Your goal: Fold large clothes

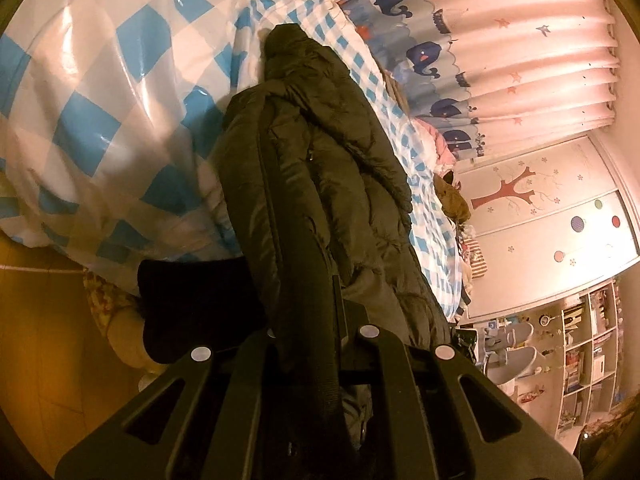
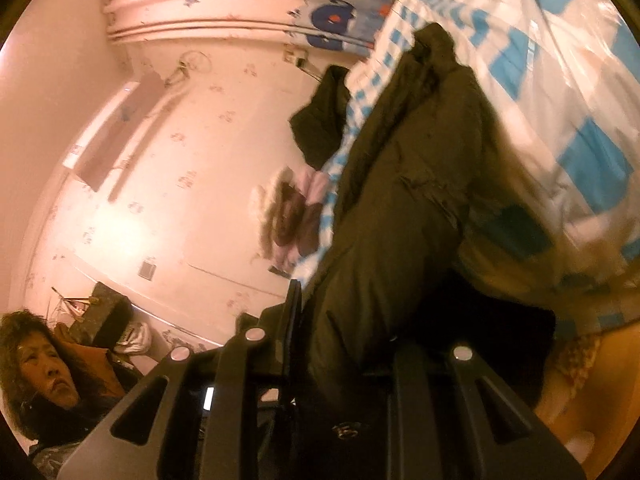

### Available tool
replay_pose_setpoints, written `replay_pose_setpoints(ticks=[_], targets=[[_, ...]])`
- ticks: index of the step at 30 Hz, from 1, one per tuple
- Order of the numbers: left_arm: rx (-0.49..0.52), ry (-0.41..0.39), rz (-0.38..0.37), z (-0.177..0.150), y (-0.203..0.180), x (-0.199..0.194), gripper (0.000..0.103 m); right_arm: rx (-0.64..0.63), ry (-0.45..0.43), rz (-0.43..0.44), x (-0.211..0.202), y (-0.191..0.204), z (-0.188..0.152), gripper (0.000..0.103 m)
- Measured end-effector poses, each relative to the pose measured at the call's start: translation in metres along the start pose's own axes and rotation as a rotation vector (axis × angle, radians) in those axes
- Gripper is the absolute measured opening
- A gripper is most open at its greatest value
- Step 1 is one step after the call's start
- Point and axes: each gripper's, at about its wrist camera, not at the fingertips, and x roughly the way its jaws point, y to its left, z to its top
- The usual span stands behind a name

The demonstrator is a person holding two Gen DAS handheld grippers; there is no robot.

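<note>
A large dark puffy jacket stretches from my left gripper up across the blue-and-white checked bedspread. The left gripper is shut on a bunched edge of the jacket, with fabric filling the space between its fingers. In the right wrist view the same jacket runs from my right gripper up over the bed. The right gripper is shut on the jacket's other edge. Both fingertips are mostly hidden by fabric.
A whale-print curtain hangs behind the bed. A wardrobe with a tree design and shelves stand at right. A dark garment and soft toys lie on the bed's far side. A person is at lower left.
</note>
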Motion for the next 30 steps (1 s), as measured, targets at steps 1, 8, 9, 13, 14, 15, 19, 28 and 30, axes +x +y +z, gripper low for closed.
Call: replay_pose_setpoints(ticks=[1, 8, 9, 13, 14, 15, 19, 28, 30], targets=[[-0.002, -0.002, -0.005, 0.001, -0.001, 0.0, 0.005, -0.004, -0.013, 0.019, 0.001, 0.002, 0.0, 0.021], [-0.002, -0.033, -0.037, 0.012, -0.011, -0.006, 0.005, -0.014, -0.089, 0.153, 0.014, 0.015, 0.016, 0.021], [0.002, -0.042, -0.044, 0.015, -0.015, -0.008, 0.005, -0.017, -0.092, 0.166, 0.016, 0.017, 0.019, 0.021], [0.014, -0.069, -0.066, 0.026, -0.027, -0.014, 0.005, -0.038, -0.1, 0.194, 0.02, 0.028, 0.031, 0.021], [0.015, -0.077, -0.074, 0.029, -0.03, -0.015, 0.005, -0.043, -0.103, 0.203, 0.02, 0.03, 0.034, 0.021], [0.014, -0.083, -0.08, 0.031, -0.031, -0.016, 0.005, -0.047, -0.106, 0.211, 0.02, 0.033, 0.037, 0.021], [0.02, -0.118, -0.103, 0.041, -0.044, -0.023, 0.005, -0.06, -0.123, 0.244, 0.023, 0.041, 0.049, 0.021], [0.1, -0.158, -0.136, 0.036, -0.082, -0.046, 0.005, -0.122, -0.118, 0.3, 0.026, 0.071, 0.053, 0.021], [0.116, -0.167, -0.14, 0.03, -0.088, -0.054, 0.005, -0.133, -0.119, 0.307, 0.024, 0.077, 0.049, 0.021]])
